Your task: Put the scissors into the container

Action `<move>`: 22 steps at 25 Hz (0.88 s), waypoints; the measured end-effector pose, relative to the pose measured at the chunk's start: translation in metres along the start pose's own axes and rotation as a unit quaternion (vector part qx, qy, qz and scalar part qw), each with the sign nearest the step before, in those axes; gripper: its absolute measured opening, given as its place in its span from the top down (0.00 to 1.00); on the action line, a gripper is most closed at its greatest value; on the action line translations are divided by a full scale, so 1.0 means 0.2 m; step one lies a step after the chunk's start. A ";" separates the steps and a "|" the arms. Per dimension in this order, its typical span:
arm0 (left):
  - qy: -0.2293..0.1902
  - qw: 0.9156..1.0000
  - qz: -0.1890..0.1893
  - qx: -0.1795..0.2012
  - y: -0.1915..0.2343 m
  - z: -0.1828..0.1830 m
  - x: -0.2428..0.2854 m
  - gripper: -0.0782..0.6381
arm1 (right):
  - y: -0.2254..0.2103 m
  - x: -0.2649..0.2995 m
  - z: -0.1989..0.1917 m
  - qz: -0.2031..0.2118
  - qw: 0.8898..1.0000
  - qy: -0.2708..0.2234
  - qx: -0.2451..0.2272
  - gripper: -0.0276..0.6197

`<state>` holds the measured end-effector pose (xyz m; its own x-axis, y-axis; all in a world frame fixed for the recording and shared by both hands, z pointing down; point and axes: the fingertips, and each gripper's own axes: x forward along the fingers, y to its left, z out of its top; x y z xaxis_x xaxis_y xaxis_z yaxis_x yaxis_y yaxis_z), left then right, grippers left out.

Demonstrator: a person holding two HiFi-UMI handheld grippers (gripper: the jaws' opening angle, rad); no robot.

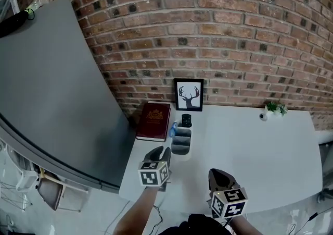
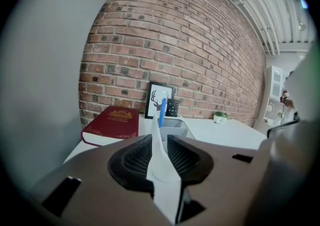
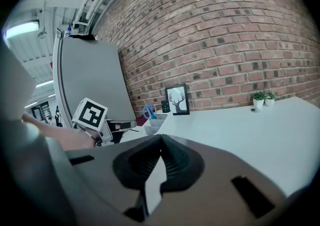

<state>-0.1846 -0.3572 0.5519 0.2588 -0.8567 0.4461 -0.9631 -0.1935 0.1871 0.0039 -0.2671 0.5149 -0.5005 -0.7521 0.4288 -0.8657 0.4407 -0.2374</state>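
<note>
Holding the left gripper (image 1: 158, 153) just short of the container (image 1: 181, 143), with jaws pinched together on nothing. Hovering the right gripper (image 1: 219, 176) farther back from the container and off to its right, likewise closed and empty. Spotting the scissors (image 1: 173, 128) standing in the container at its far left corner, blue handles poking up. Passing a red book (image 1: 154, 121) just left of the container, a framed deer picture (image 1: 189, 95) behind it, and small plants (image 1: 274, 108) well to its right.
</note>
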 end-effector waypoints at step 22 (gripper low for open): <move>0.001 1.000 -0.004 -0.005 -0.10 -0.17 -0.36 0.84 | 0.08 0.04 0.00 0.024 1.000 0.005 -0.013 0.96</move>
<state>-0.1815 -0.2751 0.5463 0.2664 -0.8547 0.4456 -0.9603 -0.1955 0.1991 -0.0134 -0.2664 0.5148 -0.5404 -0.7255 0.4261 -0.8405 0.4884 -0.2344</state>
